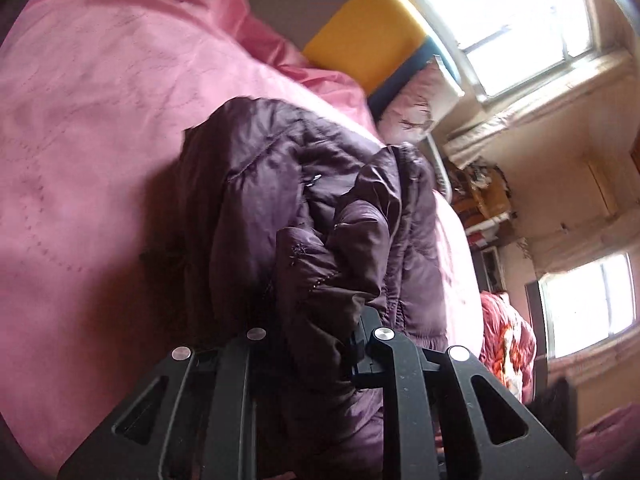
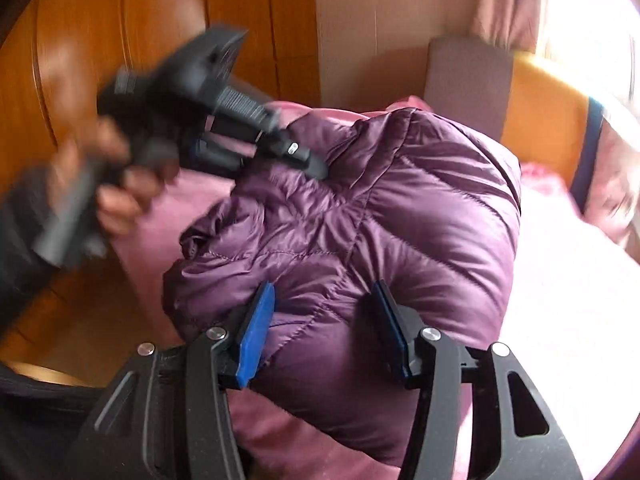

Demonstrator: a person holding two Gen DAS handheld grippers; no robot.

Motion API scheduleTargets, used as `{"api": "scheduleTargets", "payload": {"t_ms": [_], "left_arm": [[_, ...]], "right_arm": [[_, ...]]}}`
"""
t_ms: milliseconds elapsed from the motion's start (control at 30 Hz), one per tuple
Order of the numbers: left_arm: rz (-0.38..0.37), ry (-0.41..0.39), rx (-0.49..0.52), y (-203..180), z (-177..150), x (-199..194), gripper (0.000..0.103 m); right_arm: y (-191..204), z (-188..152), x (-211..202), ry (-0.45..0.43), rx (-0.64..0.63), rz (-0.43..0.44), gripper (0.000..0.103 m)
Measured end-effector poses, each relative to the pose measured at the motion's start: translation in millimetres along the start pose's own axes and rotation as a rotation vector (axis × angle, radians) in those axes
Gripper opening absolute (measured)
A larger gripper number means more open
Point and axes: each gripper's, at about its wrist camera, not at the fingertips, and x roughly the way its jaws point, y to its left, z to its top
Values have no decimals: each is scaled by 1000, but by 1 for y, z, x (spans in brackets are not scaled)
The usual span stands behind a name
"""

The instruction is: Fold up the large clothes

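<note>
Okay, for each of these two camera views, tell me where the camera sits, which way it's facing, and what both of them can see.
Left wrist view: sits on the left tool, looking down along it at the purple puffer jacket on the pink bedding, windows at right; its fingers pinch a jacket fold.
Right wrist view: sits on the right tool, looking down at the jacket, wooden wardrobe behind; its blue pads straddle the jacket. The person's left hand shows, blurred.
Shared: jacket, bedding, left tool.

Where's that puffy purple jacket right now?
The purple jacket lies bunched on the pink bedspread, centre of both views, below the yellow headboard.
</note>
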Motion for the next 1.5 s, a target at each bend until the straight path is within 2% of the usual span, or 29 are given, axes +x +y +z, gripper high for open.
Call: {"api": "scheduleTargets", "payload": {"t_ms": [67,133,200,267,333,400,433,467,500,567,633,767,867,933,1033,1133,1233,1300,1367,1433,1500], "left_arm": [[38,-12,-81,9,-3,-1,25],[104,-58,-188,22,-11,-1,33],[131,-95,-229,28,-18,1,34],[169,-131,-238,26,-24,3,35],[229,-174,-191,13,-29,3,36],[273,-207,-137,1,-34,4,37],[290,-221,-112,-5,-36,3,38],[310,-238,-83,-11,-39,4,38],[339,-257,-43,-19,-41,3,38],[388,-286,22,-31,-46,4,39],[413,-308,59,-33,-51,6,39],[439,-344,124,-33,-58,10,42],[438,-358,168,-29,-62,10,42],[435,-362,187,-26,-64,12,43],[438,-360,174,-19,-60,18,43],[453,-367,173,-17,-60,19,43],[478,-371,172,-23,-63,14,43],[532,-389,206,-33,-66,12,50],[601,-414,225,-42,-70,10,66],[616,-432,217,-44,-71,6,71],[619,-429,217,-43,-71,5,71]], "right_arm": [[13,-5,19,-5,-45,-64,51],[24,-9,32,-26,-106,-119,51],[34,-16,39,-44,-183,-162,51],[31,-16,38,-42,-207,-151,51],[11,-7,29,-13,-148,-26,52],[-20,7,16,30,-40,174,64],[-39,15,7,45,34,282,75],[-57,21,-1,33,97,333,78],[-79,28,-8,2,161,341,79],[-119,41,-12,-27,274,317,79],[-150,57,-5,-34,383,251,81],[-187,100,31,-17,473,179,80],[-184,130,65,47,455,132,79],[-176,136,90,133,425,89,77],[-149,124,126,240,374,25,79],[-123,108,149,270,289,-62,84],[-125,106,144,240,288,-52,86],[-125,102,135,207,305,-16,91],[-123,97,123,164,335,19,95],[-127,97,104,120,361,27,98],[-132,93,84,84,394,27,101]]}}
